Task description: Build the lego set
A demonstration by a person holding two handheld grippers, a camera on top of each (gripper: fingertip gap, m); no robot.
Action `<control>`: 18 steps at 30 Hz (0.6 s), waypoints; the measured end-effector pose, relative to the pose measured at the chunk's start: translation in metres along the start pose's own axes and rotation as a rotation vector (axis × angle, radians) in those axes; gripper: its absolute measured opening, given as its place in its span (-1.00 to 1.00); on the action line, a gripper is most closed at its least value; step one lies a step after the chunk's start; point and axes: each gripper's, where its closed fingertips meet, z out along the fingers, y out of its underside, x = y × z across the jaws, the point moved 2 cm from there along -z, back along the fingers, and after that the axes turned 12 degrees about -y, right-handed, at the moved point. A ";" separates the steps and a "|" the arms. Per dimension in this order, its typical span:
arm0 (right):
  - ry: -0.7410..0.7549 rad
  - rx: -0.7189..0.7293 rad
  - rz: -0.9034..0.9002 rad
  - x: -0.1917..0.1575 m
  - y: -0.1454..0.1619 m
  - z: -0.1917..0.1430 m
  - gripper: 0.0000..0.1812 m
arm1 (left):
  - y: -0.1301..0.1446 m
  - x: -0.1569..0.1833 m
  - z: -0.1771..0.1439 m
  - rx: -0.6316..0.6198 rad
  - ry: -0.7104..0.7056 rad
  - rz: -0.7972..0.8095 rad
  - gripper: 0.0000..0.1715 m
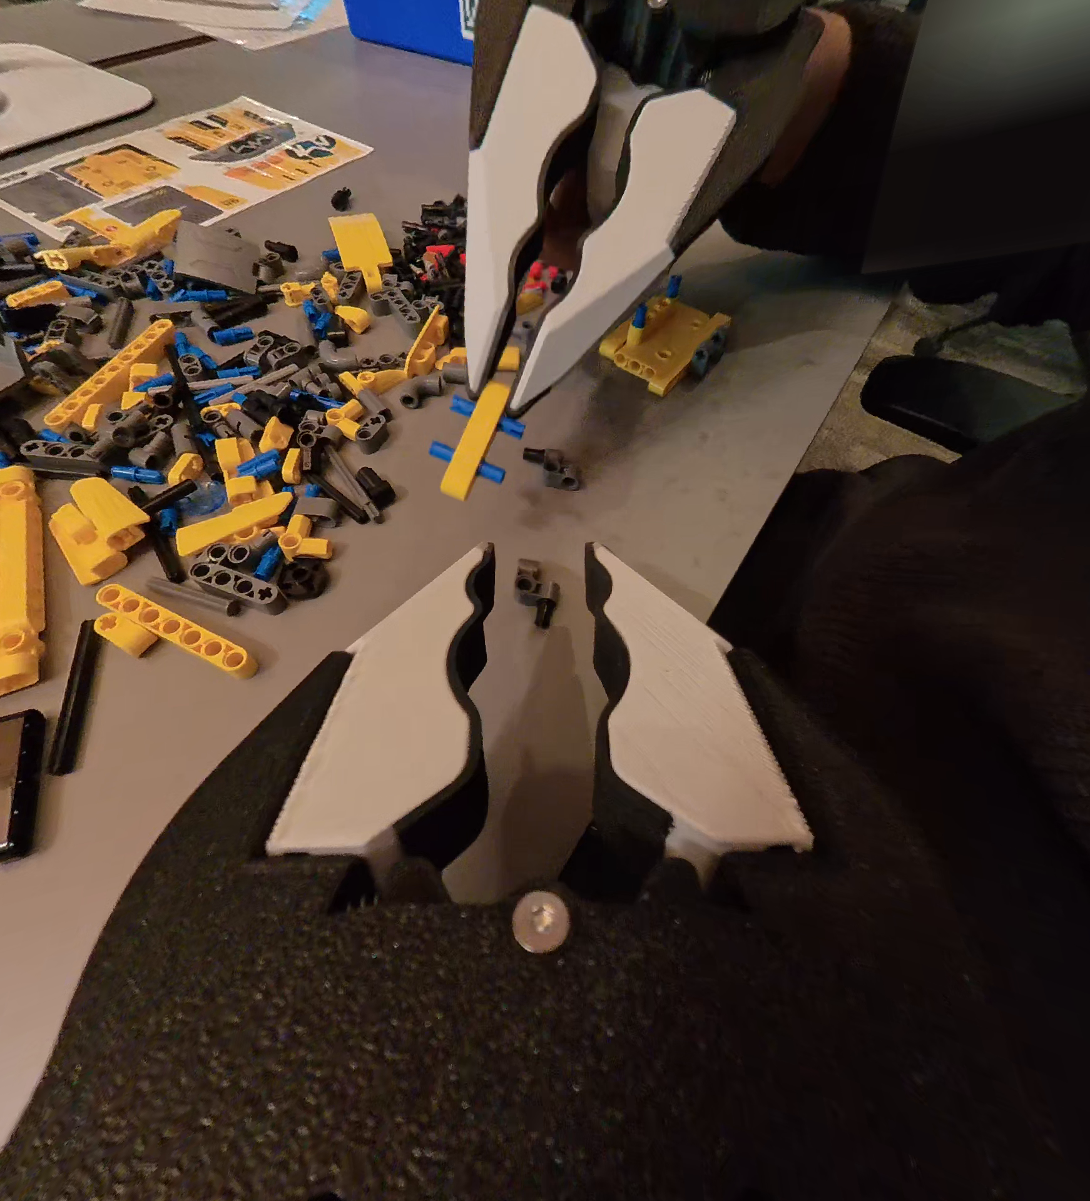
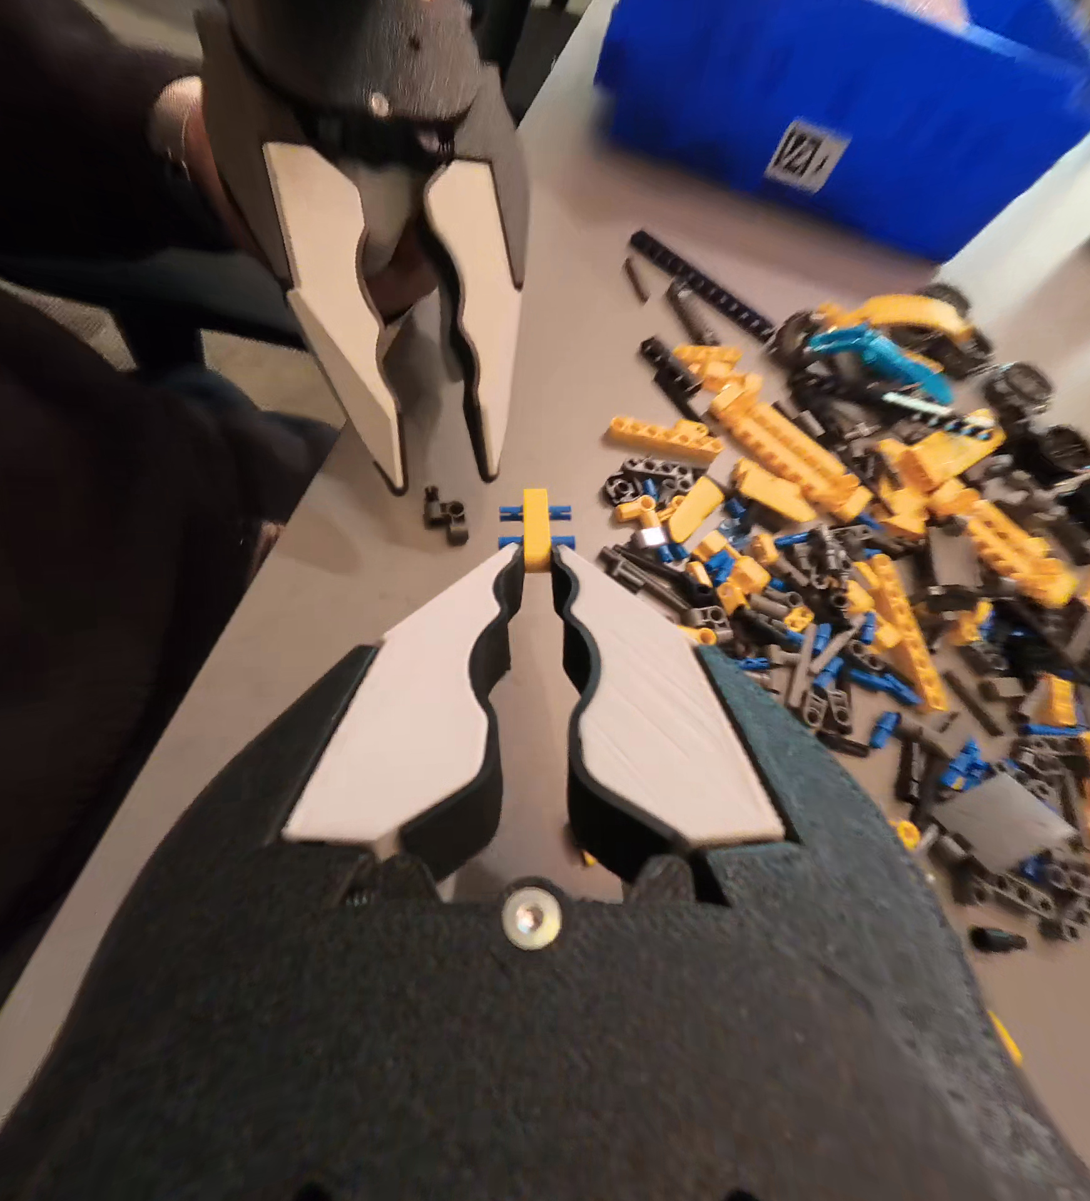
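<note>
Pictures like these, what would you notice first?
Probably the big heap of yellow, black and blue bricks spread over the grey table. Next, the right gripper pinching a yellow beam with blue pins near the table's edge, while the left gripper stands open over a small grey connector.

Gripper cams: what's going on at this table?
A person holds two grippers over a grey table strewn with yellow, black and blue plastic building pieces. The right gripper is shut on one end of a flat yellow beam with blue cross pins, which lies on the table. The left gripper is open, empty, with a small dark grey connector piece lying on the table between its fingers. A blue bin stands behind.
</note>
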 end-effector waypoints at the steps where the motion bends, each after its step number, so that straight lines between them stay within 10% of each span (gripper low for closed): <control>1: -0.011 -0.010 0.003 0.001 0.002 0.003 -0.91 | 0.001 -0.001 0.000 -0.002 -0.006 0.000 -0.68; 18: -0.143 -0.133 0.073 0.002 0.025 0.023 -0.82 | 0.008 0.001 0.002 -0.033 0.032 -0.014 -0.63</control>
